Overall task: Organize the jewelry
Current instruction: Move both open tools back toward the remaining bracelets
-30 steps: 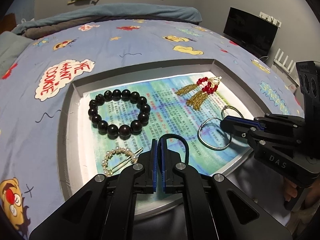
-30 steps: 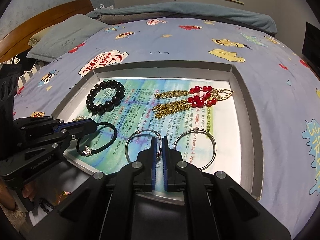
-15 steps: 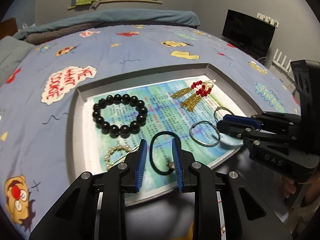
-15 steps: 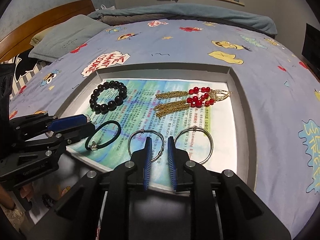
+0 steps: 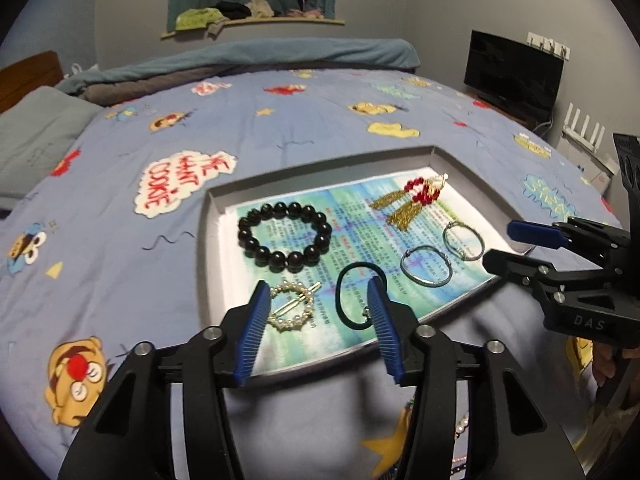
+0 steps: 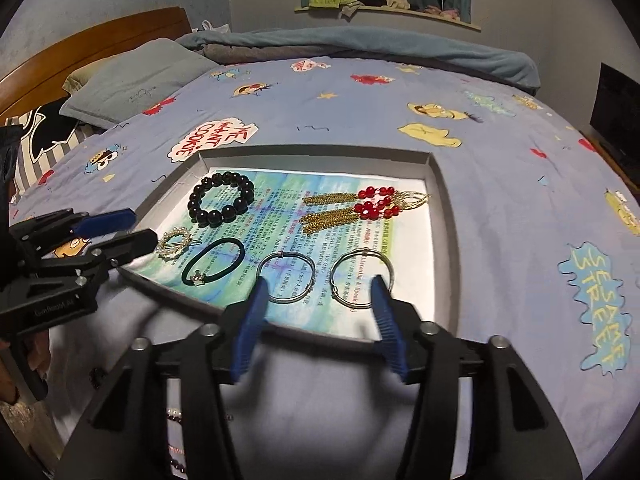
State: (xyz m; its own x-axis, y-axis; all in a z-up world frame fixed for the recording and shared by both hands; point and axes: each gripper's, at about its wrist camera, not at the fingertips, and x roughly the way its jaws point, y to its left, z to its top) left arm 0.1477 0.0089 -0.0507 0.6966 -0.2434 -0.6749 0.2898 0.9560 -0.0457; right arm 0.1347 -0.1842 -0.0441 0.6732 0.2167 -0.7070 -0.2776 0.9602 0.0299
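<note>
Both grippers, left [image 5: 316, 312] and right [image 6: 318, 304], gone from clamped to wide open, empty; hair tie [image 5: 360, 292] and hoops [image 6: 286, 278] released in tray [image 6: 444, 216] (placement looks done).

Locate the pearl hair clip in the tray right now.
In the left wrist view the pearl hair clip lies at the tray's near-left corner, below the black bead bracelet and left of the black hair tie.

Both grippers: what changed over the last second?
The left gripper let go of the black hair tie, opened wide and drew back from the tray. The right gripper, shut near the silver hoops, also opened and retreated. Bead bracelet, tassel earrings and pearl clip stayed put.
</note>
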